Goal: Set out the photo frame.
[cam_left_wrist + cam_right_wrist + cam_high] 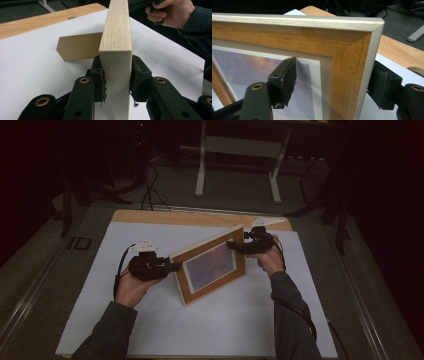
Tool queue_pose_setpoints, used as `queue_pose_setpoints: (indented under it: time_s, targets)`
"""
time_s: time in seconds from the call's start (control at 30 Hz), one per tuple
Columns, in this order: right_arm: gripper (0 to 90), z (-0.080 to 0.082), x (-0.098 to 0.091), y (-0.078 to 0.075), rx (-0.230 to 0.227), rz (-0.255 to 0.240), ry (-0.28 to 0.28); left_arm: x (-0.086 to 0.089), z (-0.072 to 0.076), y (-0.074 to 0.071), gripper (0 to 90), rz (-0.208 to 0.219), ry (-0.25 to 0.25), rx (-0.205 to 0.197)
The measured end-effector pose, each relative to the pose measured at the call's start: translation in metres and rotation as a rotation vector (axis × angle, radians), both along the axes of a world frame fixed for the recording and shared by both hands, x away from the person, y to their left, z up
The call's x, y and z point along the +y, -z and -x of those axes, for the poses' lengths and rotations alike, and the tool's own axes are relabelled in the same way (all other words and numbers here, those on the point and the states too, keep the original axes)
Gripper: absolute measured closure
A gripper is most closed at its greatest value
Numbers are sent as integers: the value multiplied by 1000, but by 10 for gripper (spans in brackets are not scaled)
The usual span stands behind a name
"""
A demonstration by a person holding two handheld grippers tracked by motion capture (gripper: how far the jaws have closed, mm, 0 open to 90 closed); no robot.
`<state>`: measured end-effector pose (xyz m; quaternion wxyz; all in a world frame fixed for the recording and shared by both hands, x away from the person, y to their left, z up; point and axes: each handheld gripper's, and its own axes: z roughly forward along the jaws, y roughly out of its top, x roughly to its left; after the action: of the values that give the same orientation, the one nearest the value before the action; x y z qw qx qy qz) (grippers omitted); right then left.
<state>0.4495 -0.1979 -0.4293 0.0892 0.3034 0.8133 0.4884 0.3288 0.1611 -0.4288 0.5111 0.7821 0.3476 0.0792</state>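
Observation:
A wooden picture frame [212, 265] with a purple-orange print stands tilted back on the white board [100, 270]. My left gripper [172, 266] is shut on the frame's left edge; in the left gripper view both pads [135, 75] press the pale wood edge [117, 42]. My right gripper [239, 246] sits at the frame's upper right corner. In the right gripper view its jaws stand wide, one pad [285, 80] in front of the glass and the other behind the frame's silver side [367, 75]. A brown stand flap [80, 48] sticks out behind the frame.
The white board lies on a wooden table [200, 217] whose far edge shows behind it. A white table stand [237, 165] and cables are on the dark floor beyond. The board in front of the frame is bare.

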Motion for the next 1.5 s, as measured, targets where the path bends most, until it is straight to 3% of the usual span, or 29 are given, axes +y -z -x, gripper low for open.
queue_pose_setpoints:
  time_s: [0.2,0.27,0.47,0.83,1.03,1.5]
  targets:
    - [378,-2,-8,-1,26,-26,0,1,-3,-1,693,-15,-2,-3]
    - [436,-1,-12,0,33,-38,-1,3,-5,-1,692,-20,-28,-1]
    - [482,1,-16,-1,39,-44,14,4,-9,0,694,-10,-38,4]
    - [535,6,-20,0,22,-53,62,4,-13,2,692,1,-45,-8]
    - [608,13,-26,2,12,-71,86,4,-17,5,687,20,-53,-11]
    - [617,24,-30,-1,8,-45,128,5,-27,9,683,50,-34,-34]
